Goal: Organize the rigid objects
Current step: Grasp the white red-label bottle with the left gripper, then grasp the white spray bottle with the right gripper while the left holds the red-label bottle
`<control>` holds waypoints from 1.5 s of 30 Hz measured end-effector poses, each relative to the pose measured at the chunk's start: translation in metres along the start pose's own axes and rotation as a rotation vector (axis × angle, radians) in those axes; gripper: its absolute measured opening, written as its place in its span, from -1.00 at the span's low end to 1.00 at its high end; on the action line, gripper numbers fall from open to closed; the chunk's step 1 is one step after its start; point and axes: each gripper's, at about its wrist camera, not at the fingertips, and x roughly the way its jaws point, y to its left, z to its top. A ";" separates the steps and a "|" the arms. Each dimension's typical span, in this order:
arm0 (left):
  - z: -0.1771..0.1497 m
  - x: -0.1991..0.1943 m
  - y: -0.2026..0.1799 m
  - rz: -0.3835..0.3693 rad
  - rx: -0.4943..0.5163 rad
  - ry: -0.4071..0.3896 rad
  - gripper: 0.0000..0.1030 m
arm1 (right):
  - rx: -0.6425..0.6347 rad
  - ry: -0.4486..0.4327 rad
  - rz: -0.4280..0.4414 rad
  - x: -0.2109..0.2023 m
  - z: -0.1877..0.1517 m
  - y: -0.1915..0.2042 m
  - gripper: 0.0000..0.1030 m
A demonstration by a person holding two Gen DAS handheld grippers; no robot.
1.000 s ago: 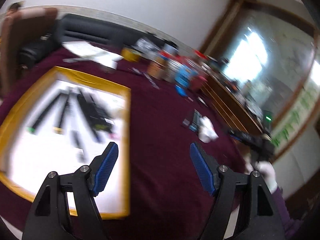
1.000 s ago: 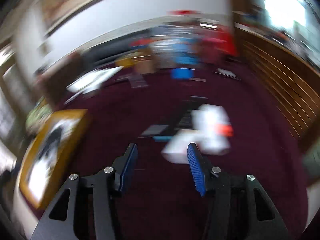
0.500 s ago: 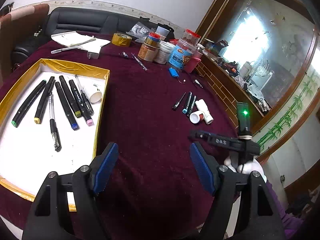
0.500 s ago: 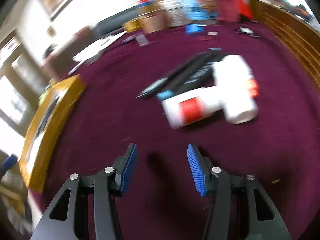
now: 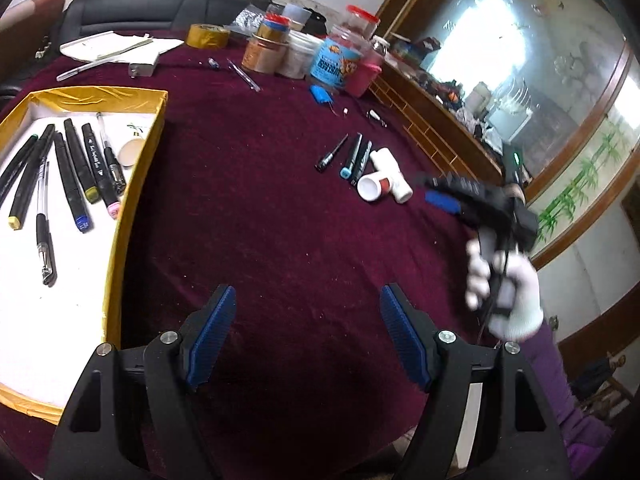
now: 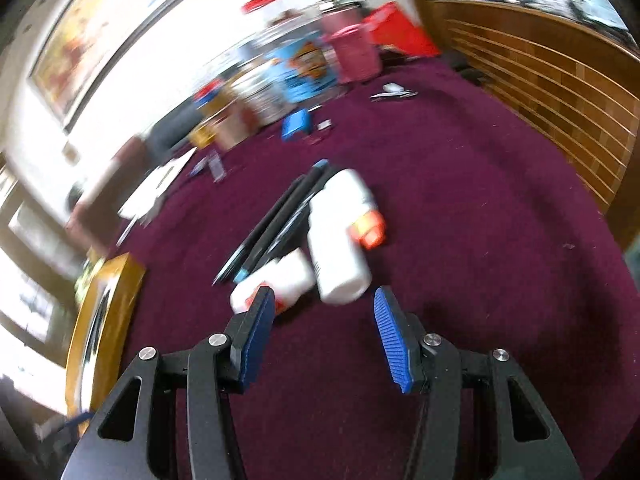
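Maroon cloth over the table (image 5: 280, 208), with the sorting half done. Laid side by side in the gold-edged tray (image 5: 136, 184) at the left: markers and pens (image 5: 72, 176), parallel so more can slot in beside them. Left out on the cloth, well apart from the tray: a small cluster of three dark pens (image 5: 352, 156) touching two white bottles (image 5: 384, 180), presumably the next batch to move.

Right hand-held gripper (image 6: 324, 320) aimed down at that cluster, jaws partly apart and gripping nothing, the nearer white bottle (image 6: 340, 240) just ahead of the gap and the smaller red-banded one (image 6: 276, 284) against the left pad's tip. Blurred view, so contact hard to call; probably none yet. Seen from the left wrist, held by a white-gloved hand (image 5: 504, 288) just beside the bottles.

Left hand-held gripper (image 5: 308, 336) hovering over bare cloth between tray and cluster, jaws wide and empty, likely kept clear until needed.

Jars and tape rolls (image 5: 304, 52) crowded at the far edge, out of the working area.
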 end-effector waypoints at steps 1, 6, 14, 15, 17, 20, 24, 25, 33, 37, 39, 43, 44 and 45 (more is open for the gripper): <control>0.000 0.001 -0.002 0.006 0.006 0.004 0.43 | 0.008 -0.008 -0.009 0.006 0.007 0.001 -0.09; -0.001 0.001 -0.005 0.024 0.016 0.006 0.43 | -0.097 0.030 -0.136 0.051 0.037 0.010 -0.11; 0.004 0.012 -0.001 0.022 0.021 0.007 0.43 | -0.178 0.163 0.025 0.043 0.002 0.028 -0.19; 0.005 0.016 -0.005 0.019 0.032 0.013 0.43 | -0.198 0.176 0.092 0.039 -0.006 0.027 -0.19; 0.008 0.026 -0.016 0.022 0.070 0.026 0.43 | -0.202 0.156 0.188 0.036 -0.011 0.022 -0.13; 0.016 0.046 -0.039 0.034 0.166 0.035 0.43 | -0.104 0.101 0.287 0.035 -0.013 0.001 -0.12; 0.037 0.076 -0.070 -0.003 0.293 0.022 0.43 | -0.014 0.061 0.279 0.026 -0.012 -0.019 -0.10; 0.041 0.082 -0.078 -0.021 0.348 0.008 0.43 | 0.006 0.059 0.291 0.024 -0.012 -0.022 -0.10; 0.056 0.166 -0.128 0.043 0.830 0.141 0.37 | 0.065 0.067 0.332 0.025 -0.011 -0.035 -0.09; 0.064 0.177 -0.116 0.048 0.709 0.193 -0.15 | 0.066 0.068 0.333 0.030 -0.007 -0.034 -0.09; 0.061 0.172 -0.112 0.037 0.688 0.190 -0.16 | 0.069 0.068 0.334 0.031 -0.006 -0.034 -0.09; 0.050 0.163 -0.110 0.018 0.663 0.214 -0.11 | 0.063 0.064 0.327 0.030 -0.008 -0.033 -0.08; 0.046 0.165 -0.112 0.029 0.678 0.224 -0.07 | 0.061 0.063 0.325 0.029 -0.008 -0.032 -0.08; 0.043 0.169 -0.113 0.038 0.685 0.243 0.00 | 0.060 0.062 0.324 0.029 -0.008 -0.032 -0.08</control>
